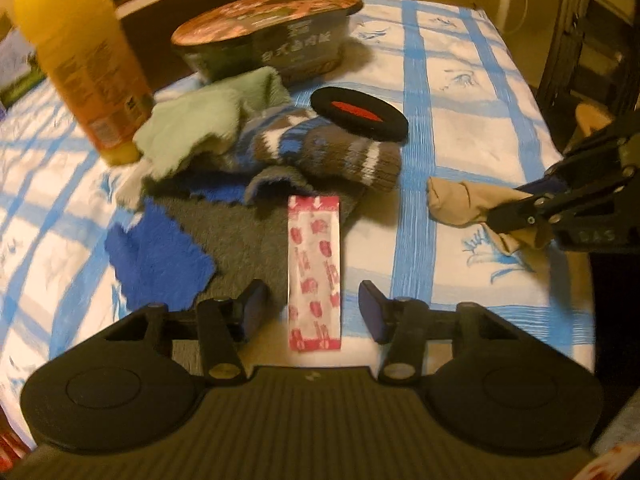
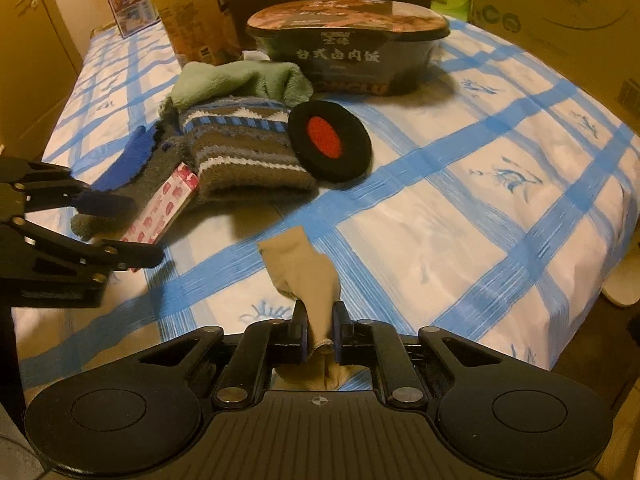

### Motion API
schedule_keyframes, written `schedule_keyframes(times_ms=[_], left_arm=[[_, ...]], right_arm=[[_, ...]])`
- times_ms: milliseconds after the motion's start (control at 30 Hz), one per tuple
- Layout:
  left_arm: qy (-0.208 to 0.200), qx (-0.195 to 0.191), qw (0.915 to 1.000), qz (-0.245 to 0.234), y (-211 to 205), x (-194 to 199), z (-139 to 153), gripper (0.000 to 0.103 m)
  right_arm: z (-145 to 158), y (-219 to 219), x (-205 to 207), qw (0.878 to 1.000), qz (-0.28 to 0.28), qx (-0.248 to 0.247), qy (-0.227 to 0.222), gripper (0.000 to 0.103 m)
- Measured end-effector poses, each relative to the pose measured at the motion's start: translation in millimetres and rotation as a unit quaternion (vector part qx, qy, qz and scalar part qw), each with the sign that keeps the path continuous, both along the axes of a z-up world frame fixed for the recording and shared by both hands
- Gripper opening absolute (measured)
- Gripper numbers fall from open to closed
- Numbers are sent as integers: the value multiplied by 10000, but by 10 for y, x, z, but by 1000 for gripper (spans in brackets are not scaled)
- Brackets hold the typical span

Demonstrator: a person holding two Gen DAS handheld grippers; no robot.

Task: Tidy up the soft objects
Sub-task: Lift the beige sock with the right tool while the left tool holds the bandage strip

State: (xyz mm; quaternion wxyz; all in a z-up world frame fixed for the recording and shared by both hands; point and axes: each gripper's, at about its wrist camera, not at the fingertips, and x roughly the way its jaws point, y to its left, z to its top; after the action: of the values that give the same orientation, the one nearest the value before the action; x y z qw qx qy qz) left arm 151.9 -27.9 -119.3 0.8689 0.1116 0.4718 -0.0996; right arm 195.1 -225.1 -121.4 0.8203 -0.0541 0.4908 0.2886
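The pink-and-white patterned packet (image 1: pixel 314 268) lies flat on the gray fleece cloth (image 1: pixel 240 236), directly ahead of the left gripper (image 1: pixel 312 310), with its long axis running near to far, in line with the way that gripper points. Its near end sits between the two spread blue pads (image 1: pixel 254 308), which stand clear of it on either side and touch nothing. The left hand's tool is plainly the nearer one to the packet; a straight closing would take it across its narrow width.

The right gripper (image 2: pixel 320 334) is pinched on a beige stocking (image 2: pixel 308 272), jaws nearly together with the thin fabric bunched between the pads (image 2: pixel 299 332). The rest of the stocking trails forward onto the blue-checked tablecloth (image 2: pixel 460 208), near the table's front edge and well apart from the pile. In the left wrist view the same stocking lies at the right, its end caught in the other tool.

The heap of soft things sits farther back, left of centre: a striped knit sock (image 2: pixel 244 152), a pale green fleece cloth (image 2: pixel 236 80), a blue cloth (image 1: pixel 160 264), and a black round pad with a red centre (image 2: pixel 330 146) just right of the sock. Behind them stand an instant rice bowl (image 2: pixel 348 48) and an orange bottle (image 1: pixel 76 48).
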Motion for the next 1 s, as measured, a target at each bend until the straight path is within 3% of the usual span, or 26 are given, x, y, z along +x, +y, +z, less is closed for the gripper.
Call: schedule_keyframes(times_ms=[100,167,267,333,500,733,1000], left_arm=[[-66,96,9999,-48,-50,45,-42,48],[-102,125,9999,-52,-65,65,-61,47],[-136,91,9999,-11,-38,74,-57,36],[-149,61,9999,32,6,75,-46,26],[-82,-261,9994,190,121,69,1,25],[-87,-299,9993,217,151,25,35,25],[-97,-322,9990,310,203,-11,57,25]], right_arm=[[8,21,-6,10000,-73,31,-41,15],[12,45,-7,9999,-85,25,-84,30],[13,65,-2,9998,-79,48,-182,47],[14,82,13,9997,-59,38,-239,49],[-14,169,54,9993,105,-90,-335,49],[-80,251,53,9990,235,-183,-346,48],[-71,233,52,9990,223,-163,-344,21]])
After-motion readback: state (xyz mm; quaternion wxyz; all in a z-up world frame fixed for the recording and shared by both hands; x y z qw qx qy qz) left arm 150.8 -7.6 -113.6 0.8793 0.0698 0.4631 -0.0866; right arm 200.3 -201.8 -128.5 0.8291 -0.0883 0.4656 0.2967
